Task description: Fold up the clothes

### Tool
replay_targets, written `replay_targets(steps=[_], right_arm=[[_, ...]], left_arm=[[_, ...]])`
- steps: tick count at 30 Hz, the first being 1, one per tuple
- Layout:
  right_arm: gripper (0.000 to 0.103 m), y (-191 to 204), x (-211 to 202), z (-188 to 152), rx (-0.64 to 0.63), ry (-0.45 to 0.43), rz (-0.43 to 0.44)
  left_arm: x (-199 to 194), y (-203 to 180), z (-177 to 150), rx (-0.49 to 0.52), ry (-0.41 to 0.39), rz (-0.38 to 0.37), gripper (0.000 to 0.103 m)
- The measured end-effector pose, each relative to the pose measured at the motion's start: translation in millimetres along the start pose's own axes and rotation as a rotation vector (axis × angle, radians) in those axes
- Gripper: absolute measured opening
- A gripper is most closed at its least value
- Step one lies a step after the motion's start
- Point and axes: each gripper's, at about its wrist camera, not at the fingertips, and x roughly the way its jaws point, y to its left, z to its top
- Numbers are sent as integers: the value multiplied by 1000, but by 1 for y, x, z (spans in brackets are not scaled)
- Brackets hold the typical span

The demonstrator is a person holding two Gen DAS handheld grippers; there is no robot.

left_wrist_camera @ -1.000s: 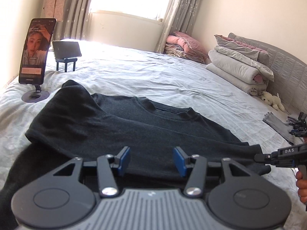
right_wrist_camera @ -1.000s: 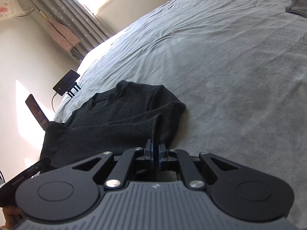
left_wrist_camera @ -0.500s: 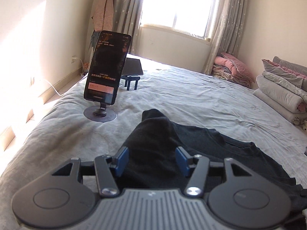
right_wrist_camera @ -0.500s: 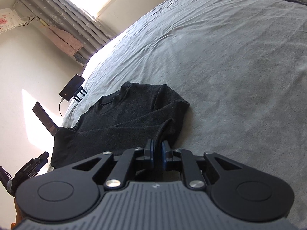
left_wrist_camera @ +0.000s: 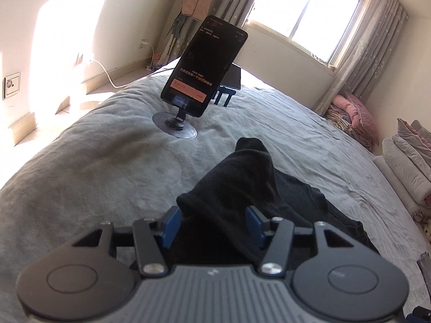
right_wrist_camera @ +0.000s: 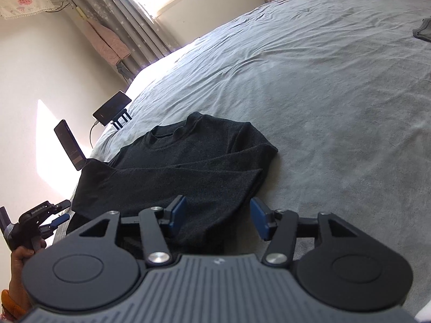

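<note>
Right wrist view: right tongs (right_wrist_camera: 218, 219) opening above a folded-in sleeve of the black sweater (right_wrist_camera: 188, 158) on the bed (right_wrist_camera: 336, 107), gripping nothing, while left tongs (left_wrist_camera: 212, 224), half-open, straddle the opposite sleeve for its fold.

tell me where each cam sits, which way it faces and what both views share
Left wrist: on the left gripper, aimed down across the bed toward the phone and window; its own fingers straddle a raised sleeve, jaws apart.
Right wrist: on the right gripper, aimed over the sweater toward the curtains; own jaws opening, cloth below them; the person's hand shows.
Shared: sweater, phone, bed; the right view also shows the left gripper.
</note>
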Motion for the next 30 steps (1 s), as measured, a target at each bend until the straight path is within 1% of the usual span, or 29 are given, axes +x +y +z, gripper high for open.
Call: replay_targets(steps=[1, 2, 3, 4, 6, 9, 10, 11, 13, 14, 15, 17, 20, 22, 23, 24, 26, 27, 28, 29, 30], right_arm=[[56, 2, 2, -2, -7, 11, -2], [56, 3, 5, -4, -10, 18, -7], [56, 4, 9, -6, -15, 19, -17], [56, 5, 13, -7, -23, 14, -31], [56, 6, 20, -11, -39, 13, -50], [56, 6, 28, -16, -53, 15, -57], [55, 6, 30, -17, -63, 15, -61], [55, 6, 32, -19, -75, 14, -66], [54, 7, 34, -20, -100, 11, -72], [54, 8, 35, -21, -108, 10, -74], [54, 8, 36, -21, -113, 9, -75], [54, 8, 36, -22, -117, 7, -75], [54, 7, 36, -21, -111, 5, -70], [54, 6, 33, -19, -105, -1, -68], [54, 6, 32, -18, -100, -8, -70], [54, 5, 30, -17, -95, -16, -71], [54, 1, 28, -14, -77, -34, -73], [54, -1, 29, -13, -67, -39, -71], [51, -2, 30, -12, -56, -44, -70], [39, -3, 32, -12, -50, -45, -70], [32, -3, 34, -13, -51, -45, -71]], left_arm=[[1, 0, 4, -1, -9, -14, 52], [3, -1, 8, 0, -15, -30, 43], [6, -2, 11, 10, -18, -55, 28], [11, -5, 14, 26, -18, -81, 23], [23, -10, 19, 48, -11, -127, 16], [50, -20, 22, 89, 22, -191, 14], [57, -23, 22, 100, 26, -190, 14], [66, -25, 21, 116, 31, -174, 14], [87, -25, 18, 145, 51, -82, 14], [99, -24, 16, 159, 65, -30, 4], [108, -20, 12, 170, 65, -9, 3], [112, -15, 12, 162, 53, -16, 3], [103, -18, 17, 148, 35, -24, 3], [96, -20, 20, 154, 18, -31, 8], [92, -21, 22, 158, 5, -29, 16], [89, -20, 24, 155, -11, -21, 33], [89, -19, 27, 162, -21, 8, 55], [90, -18, 28, 176, -16, 27, 55], [92, -18, 29, 190, -11, 45, 54], [99, -17, 29, 211, 33, 48, 50], [102, -18, 27, 229, 60, 38, 26]])
